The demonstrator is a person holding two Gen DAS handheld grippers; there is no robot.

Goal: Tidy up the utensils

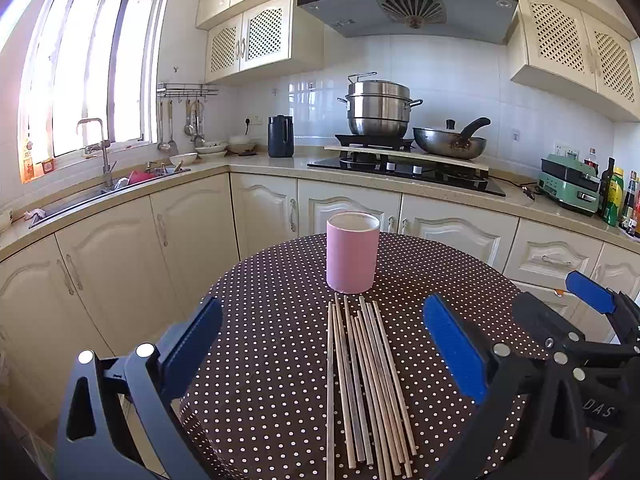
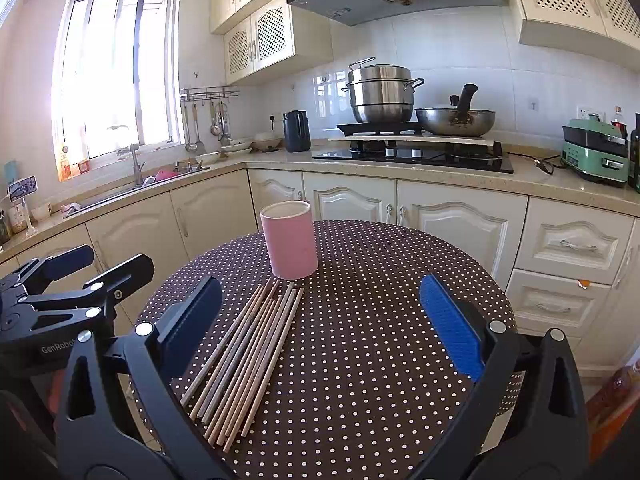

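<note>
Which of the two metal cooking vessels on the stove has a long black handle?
The wide shallow wok, right of the stacked steel steamer pot, which has only small side handles.

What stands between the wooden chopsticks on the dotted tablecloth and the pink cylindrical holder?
Nothing visible. The wooden chopsticks lie flat just in front of the pink cylindrical holder, only bare dotted tablecloth between them. The holder's top is open.
</note>
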